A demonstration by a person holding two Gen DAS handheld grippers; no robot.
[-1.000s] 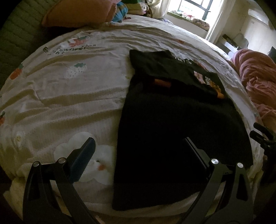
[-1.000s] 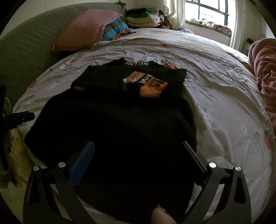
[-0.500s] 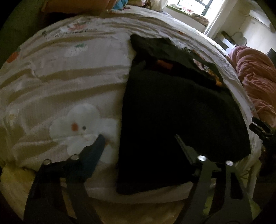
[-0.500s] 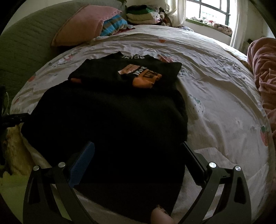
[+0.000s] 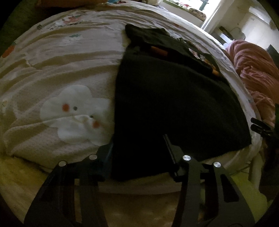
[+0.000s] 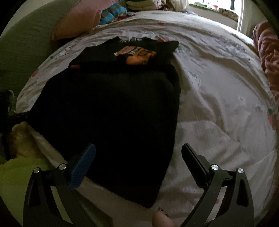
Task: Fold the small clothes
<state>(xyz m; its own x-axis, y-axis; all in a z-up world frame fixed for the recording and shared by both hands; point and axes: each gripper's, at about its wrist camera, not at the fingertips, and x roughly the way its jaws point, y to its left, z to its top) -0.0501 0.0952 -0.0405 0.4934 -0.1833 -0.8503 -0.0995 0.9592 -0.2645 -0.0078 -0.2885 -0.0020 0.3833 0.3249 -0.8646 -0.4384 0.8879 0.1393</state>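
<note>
Black garment [image 6: 111,111], centre of both views: uniformly black and dark, its far end bearing an orange, pink and white printed graphic [image 6: 137,54]; a small orange patch [image 5: 159,51] shows at a fold in the left wrist view. Bedspread [image 5: 61,73]: cream-white, patterned with a white cloud [image 5: 76,115] having orange-red cheeks and dark eyes, plus scattered red and teal motifs. Pillow [image 6: 78,22], upper left of the right wrist view: pink. Striped cloth [image 6: 113,13] beside it: blue and pink. Blanket [image 5: 256,69], right edge of the left wrist view: dusty pink. Right gripper [image 6: 138,152]: black frame, one blue pad. Left gripper [image 5: 137,145]: black.
</note>
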